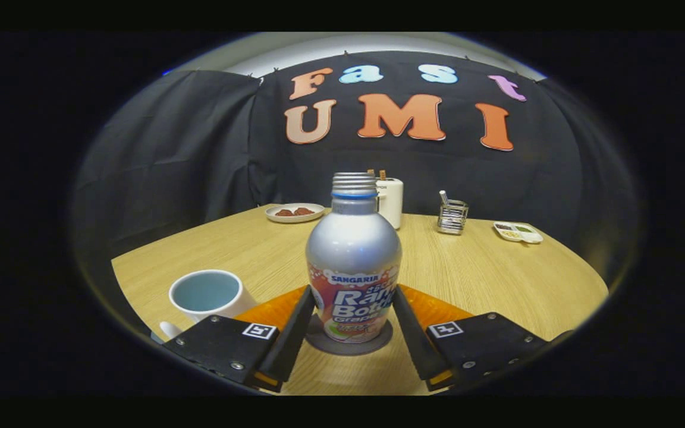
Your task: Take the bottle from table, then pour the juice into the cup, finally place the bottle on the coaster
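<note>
- A white mug (207,295) with a pale blue inside stands just left of the gripper's left finger, apart from it; I cannot tell whether any juice is in it.
- The aluminium juice bottle (353,267) stands upright, uncapped, on a round grey coaster (319,337) lying over an orange mat (271,312) on the wooden table (485,273).
- The gripper (351,314) flanks the bottle's lower body, both fingers at its sides; whether they press on it or have let go, I cannot tell.
- Risk, as I judge it: with the neck open, a crooked withdrawal could drag a finger against the label and tip the bottle, spilling juice.
- A second risk is backing out leftward and clipping the mug.
- Beyond the bottle: a plate of snacks (295,212), a white toaster (391,202), a wire holder (452,216), a small divided dish (518,232).
</note>
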A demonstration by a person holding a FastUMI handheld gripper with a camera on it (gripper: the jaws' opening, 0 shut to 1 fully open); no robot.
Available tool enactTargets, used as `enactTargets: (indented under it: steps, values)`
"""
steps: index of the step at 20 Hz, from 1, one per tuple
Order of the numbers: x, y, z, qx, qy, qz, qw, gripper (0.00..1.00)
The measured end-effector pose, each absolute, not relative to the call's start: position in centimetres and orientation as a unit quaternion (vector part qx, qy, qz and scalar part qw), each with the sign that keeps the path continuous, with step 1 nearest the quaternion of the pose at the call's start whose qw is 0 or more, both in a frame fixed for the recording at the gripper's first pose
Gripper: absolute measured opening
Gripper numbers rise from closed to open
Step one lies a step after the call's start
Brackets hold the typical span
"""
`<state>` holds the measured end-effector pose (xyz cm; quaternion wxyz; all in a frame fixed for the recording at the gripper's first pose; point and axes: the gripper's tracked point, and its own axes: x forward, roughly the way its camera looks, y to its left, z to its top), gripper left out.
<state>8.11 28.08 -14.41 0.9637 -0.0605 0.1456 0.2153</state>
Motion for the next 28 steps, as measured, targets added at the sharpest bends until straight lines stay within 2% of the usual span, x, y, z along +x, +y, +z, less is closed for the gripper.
enactTargets:
  steps: [3, 6, 8, 17, 28]
  values:
    - [7.7, 27.7, -14.3, -0.066, 0.144, 0.211, 0.964, 0.8]
    - [7.3, 27.1, -13.7, -0.059, 0.142, 0.209, 0.966, 0.93]
    - [6.8, 26.6, -13.1, -0.061, 0.138, 0.206, 0.967, 0.98]
    - [4.9, 20.7, -7.3, -0.066, 0.106, 0.184, 0.975, 0.98]
    - [4.2, 9.8, -3.7, -0.045, 0.078, 0.115, 0.989, 0.98]
